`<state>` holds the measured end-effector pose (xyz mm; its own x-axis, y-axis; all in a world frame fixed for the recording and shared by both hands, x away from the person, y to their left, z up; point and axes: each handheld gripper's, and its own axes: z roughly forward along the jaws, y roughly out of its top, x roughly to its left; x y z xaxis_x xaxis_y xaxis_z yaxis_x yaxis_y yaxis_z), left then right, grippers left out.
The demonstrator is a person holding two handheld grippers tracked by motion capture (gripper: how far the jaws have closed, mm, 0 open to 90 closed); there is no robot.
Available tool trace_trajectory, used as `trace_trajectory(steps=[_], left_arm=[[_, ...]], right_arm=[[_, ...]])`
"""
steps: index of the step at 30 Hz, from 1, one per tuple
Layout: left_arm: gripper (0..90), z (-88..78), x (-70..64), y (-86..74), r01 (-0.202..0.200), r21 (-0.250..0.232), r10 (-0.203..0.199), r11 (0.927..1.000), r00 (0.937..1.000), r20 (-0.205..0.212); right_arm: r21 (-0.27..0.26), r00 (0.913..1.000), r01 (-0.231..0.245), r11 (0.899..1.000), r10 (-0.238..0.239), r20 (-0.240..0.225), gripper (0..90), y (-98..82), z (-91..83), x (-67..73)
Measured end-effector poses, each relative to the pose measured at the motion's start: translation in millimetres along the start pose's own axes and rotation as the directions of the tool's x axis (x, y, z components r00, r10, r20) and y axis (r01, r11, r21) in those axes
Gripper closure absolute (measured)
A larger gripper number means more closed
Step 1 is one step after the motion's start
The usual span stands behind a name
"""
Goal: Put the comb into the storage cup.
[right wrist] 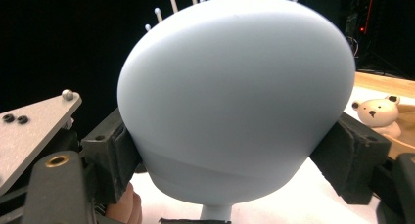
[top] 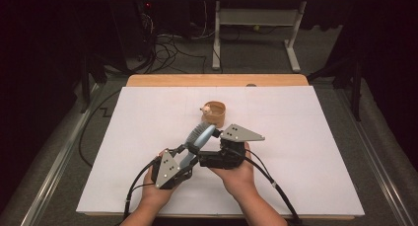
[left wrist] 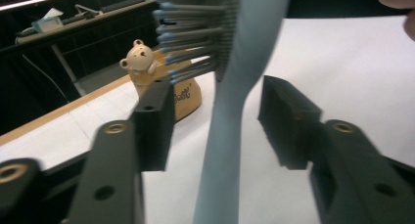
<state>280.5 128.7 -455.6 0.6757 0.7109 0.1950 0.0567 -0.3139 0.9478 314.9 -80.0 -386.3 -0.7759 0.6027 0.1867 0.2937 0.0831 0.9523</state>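
The right gripper (top: 211, 137) clamps the pale blue plastic hairbrush (right wrist: 235, 101) by its head; the left gripper's (top: 186, 154) fingers (left wrist: 154, 121) stand apart around its handle, not touching.

My high cam sits above the near edge, looking fwd and down over the whole counter (top: 148, 186). Left gripper cam looks along its jaws, very close to the hairbrush (left wrist: 230, 136) handle. Right gripper cam is right up against the brush head's back. All three share the brush and the bear holder (left wrist: 147, 67).
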Motion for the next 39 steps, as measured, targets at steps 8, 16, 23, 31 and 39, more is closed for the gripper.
trace_trajectory(steps=[8, 16, 23, 31, 39], left_arm=[[36.5, 2.5, 2.7, -1.8, 0.046, 0.017, -0.047, 0.9988, 0.9983, 0.035], [30.2, 0.4, 9.5, -2.9, 0.083, 0.012, -0.084, 0.9965, 0.994, 0.07], [22.1, -3.5, 19.9, -4.9, 0.122, 0.012, -0.122, 0.9925, 0.9879, 0.096], [15.9, -9.4, 34.4, -6.4, 0.148, 0.024, -0.15, 0.9886, 0.9842, 0.095], [13.5, -20.4, 48.4, -13.3, 0.138, 0.031, -0.14, 0.9899, 0.9886, 0.056]], right_arm=[[-0.006, 1.0, -0.003, 1.0, 0.003, 0.004, 20.6, 2.6, -1.8, -2.6], [-0.009, 0.9998, -0.002, 1.0, 0.003, 0.018, 20.6, 4.7, -4.8, -6.3], [-0.016, 0.9993, -0.002, 1.0, 0.002, 0.036, 20.7, 7.4, -9.9, -13.1], [-0.008, 0.9982, 0.002, 1.0, -0.002, 0.06, 20.7, 9.6, -16.3, -19.9], [-0.007, 0.9966, 0.009, 1.0, -0.009, 0.082, 20.6, 12.4, -23.7, -25.3]])
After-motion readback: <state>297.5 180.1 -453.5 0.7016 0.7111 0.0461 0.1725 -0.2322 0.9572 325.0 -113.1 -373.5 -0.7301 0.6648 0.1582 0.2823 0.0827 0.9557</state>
